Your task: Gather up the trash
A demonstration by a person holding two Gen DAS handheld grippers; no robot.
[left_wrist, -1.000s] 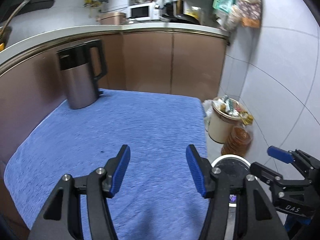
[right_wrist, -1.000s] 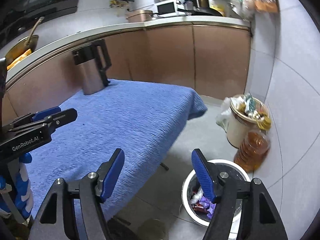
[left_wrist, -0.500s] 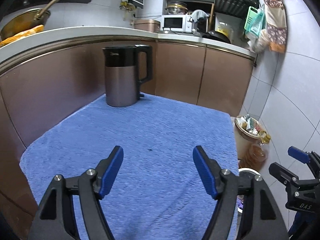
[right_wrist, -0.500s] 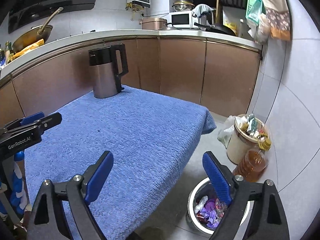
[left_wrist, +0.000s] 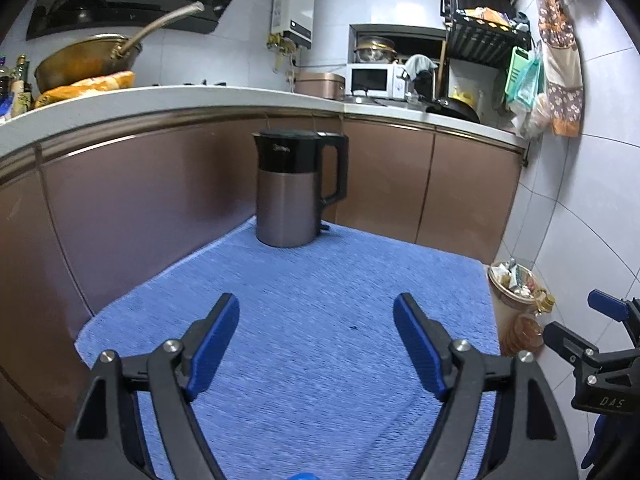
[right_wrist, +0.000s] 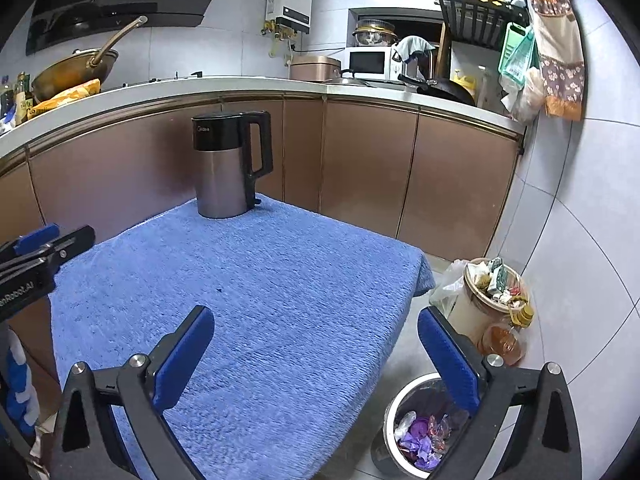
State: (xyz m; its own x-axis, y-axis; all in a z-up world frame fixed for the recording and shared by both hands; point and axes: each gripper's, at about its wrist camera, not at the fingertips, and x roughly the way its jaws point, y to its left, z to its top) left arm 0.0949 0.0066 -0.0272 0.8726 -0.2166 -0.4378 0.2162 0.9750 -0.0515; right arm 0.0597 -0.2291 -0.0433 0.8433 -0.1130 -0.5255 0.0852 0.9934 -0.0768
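Observation:
A round metal bin [right_wrist: 390, 420] stands on the floor at the table's right edge, with purple and white wrappers [right_wrist: 420, 438] inside. My right gripper [right_wrist: 316, 354] is open and empty, above the blue-towelled table [right_wrist: 280, 300] near its right edge. My left gripper [left_wrist: 316, 340] is open and empty over the same table [left_wrist: 320, 300]. No loose trash shows on the towel. The right gripper also shows at the right edge of the left wrist view [left_wrist: 592, 332].
A grey and black electric kettle [left_wrist: 292, 192] [right_wrist: 228, 164] stands at the table's far end against brown cabinets [right_wrist: 452, 176]. A full beige waste bin [right_wrist: 486, 296] and an oil bottle [right_wrist: 506, 338] stand on the floor by the tiled right wall.
Both grippers have pulled back and tilted up, away from the metal bin. The kettle and counter now sit nearer the middle of both views. Both jaws have opened wider.

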